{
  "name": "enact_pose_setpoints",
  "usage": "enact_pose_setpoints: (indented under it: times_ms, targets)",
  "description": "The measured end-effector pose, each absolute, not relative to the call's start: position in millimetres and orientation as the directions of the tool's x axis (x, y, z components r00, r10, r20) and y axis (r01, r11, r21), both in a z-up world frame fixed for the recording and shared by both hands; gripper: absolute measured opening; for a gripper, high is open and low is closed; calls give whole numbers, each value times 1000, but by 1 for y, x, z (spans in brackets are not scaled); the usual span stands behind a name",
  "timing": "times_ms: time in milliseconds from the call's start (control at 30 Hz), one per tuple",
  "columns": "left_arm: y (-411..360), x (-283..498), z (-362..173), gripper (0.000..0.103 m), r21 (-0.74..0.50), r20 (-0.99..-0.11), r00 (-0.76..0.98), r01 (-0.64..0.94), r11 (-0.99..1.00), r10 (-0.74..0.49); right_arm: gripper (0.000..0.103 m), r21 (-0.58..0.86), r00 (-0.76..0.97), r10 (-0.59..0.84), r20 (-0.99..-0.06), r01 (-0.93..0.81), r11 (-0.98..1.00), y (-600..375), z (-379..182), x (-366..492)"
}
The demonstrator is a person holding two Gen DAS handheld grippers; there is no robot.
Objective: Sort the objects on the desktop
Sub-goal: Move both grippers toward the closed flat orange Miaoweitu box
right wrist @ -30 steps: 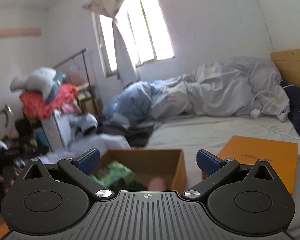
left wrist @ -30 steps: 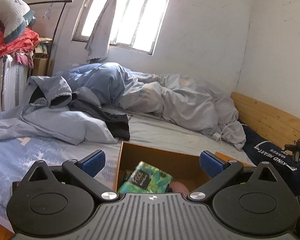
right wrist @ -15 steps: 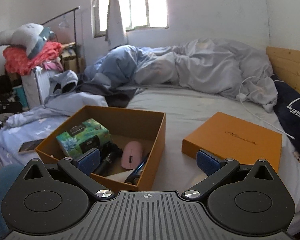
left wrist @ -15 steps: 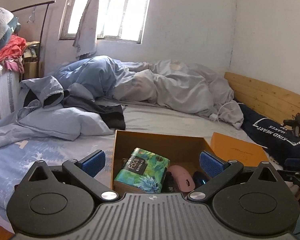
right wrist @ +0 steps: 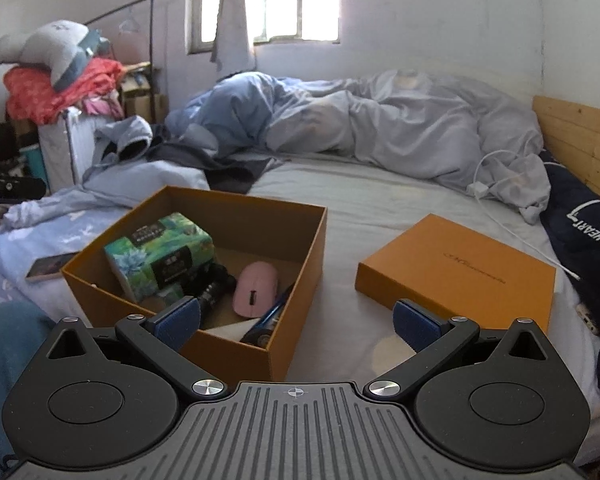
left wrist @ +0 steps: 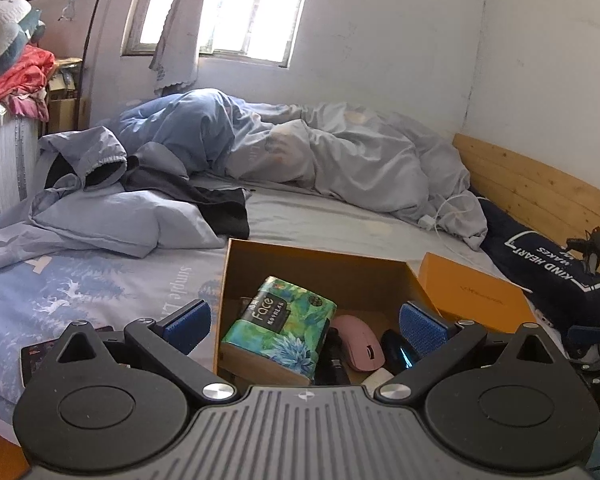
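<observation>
Hand-held grippers (left wrist: 304,326) (right wrist: 296,318) apart; cardboard box (right wrist: 300,248)

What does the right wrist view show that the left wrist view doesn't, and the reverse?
Right wrist only: the whole lid lying apart from the box, the plush entire, and a blue pen at the box's near wall. Left wrist only: the "Face" print on the tissue pack. Both: the open box, the pink mouse, the quilt, and open, empty grippers.
</observation>
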State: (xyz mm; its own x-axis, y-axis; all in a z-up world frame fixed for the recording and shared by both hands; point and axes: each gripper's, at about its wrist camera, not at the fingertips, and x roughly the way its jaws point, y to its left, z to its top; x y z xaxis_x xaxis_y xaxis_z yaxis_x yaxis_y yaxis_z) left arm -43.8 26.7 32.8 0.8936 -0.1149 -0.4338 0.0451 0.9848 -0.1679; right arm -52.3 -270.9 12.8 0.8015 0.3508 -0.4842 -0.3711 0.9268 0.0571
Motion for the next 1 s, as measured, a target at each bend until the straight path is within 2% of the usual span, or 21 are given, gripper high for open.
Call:
enact_pose_setpoints:
  times_ms: [1000]
  targets:
    - [25,-31,25,103,-148,-477,874,25,989,-94,103,51,794,323,-515,-348,936,-280,8,-44]
